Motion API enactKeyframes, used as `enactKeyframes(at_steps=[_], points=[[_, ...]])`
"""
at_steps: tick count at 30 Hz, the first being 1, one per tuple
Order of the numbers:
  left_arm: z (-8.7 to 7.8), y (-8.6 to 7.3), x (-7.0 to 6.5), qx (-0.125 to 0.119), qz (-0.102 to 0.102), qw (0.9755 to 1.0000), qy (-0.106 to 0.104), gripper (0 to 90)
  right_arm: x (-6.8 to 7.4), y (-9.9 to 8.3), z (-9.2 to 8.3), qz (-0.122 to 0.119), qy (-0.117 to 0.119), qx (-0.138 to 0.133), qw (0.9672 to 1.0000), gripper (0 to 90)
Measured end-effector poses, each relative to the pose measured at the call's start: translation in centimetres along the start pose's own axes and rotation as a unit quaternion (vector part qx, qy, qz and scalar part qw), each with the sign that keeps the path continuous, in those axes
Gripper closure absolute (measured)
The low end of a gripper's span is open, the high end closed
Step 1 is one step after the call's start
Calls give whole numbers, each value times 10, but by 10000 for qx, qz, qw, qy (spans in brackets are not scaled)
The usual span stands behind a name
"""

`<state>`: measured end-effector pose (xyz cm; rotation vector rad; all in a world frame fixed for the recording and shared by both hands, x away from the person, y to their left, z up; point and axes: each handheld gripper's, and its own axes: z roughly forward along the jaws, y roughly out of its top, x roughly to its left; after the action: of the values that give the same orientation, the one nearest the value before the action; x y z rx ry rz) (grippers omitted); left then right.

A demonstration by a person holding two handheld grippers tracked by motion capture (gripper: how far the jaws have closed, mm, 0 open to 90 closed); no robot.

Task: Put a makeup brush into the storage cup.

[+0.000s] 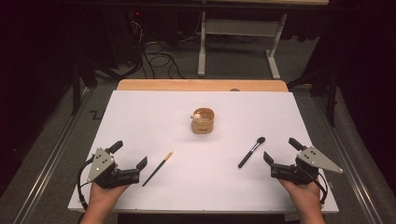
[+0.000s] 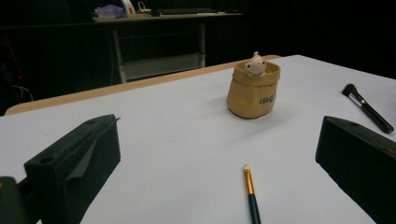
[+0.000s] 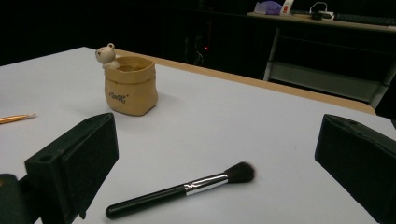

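Then both claws stood apart, empty: left claw (image 1: pixel 130 155) near the thin brush (image 1: pixel 158 168), right claw (image 1: pixel 281 150) near the powder brush (image 1: pixel 251 152), both brushes lying on the table (image 1: pixel 140 112) before the pot (image 1: pixel 203 121).

Two black jaws are seen at the bottom, one at each side, held wide apart, with nothing touched by them. The right gripper (image 3: pixel 219 154) is held low over the white table (image 3: pixel 261 135). A black makeup brush (image 3: pixel 180 191) with a silver band and a dark fluffy tip is laid flat between the jaws. Farther off, a tan bag-shaped cup (image 3: pixel 130 85) is stood upright, with a little bear (image 3: pixel 107 54) on its rim. The tip of a thin orange brush (image 3: pixel 16 118) is seen at the left edge.
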<state>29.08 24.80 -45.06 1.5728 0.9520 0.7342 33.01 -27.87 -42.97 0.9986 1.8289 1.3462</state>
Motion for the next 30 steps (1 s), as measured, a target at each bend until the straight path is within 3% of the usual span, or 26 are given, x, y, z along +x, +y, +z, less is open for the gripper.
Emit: enactKeyframes(at_steps=[16,21,22,23,25,27,28,30], points=[[6,-6,6,159,-211,9996,-29,8,4,-4,5,11,62,36,10000,2],[11,-5,4,224,-14,9997,-52,9,11,-4,10,-143,142,79,9998,2],[13,-5,2,310,137,9993,-135,9,12,-3,11,-190,127,93,9997,2],[14,-4,1,313,256,9992,-42,6,13,-3,13,-258,162,103,9995,2],[11,1,3,122,-27,9998,-133,7,12,-2,12,-173,215,155,9995,2],[8,4,5,22,-1,9999,104,8,10,-3,9,-247,138,113,9995,2],[8,5,7,-18,-32,10000,74,10,8,-4,9,-219,114,111,9996,2],[7,5,12,-10,-168,9996,219,10,5,-5,11,-105,79,124,9998,2]])
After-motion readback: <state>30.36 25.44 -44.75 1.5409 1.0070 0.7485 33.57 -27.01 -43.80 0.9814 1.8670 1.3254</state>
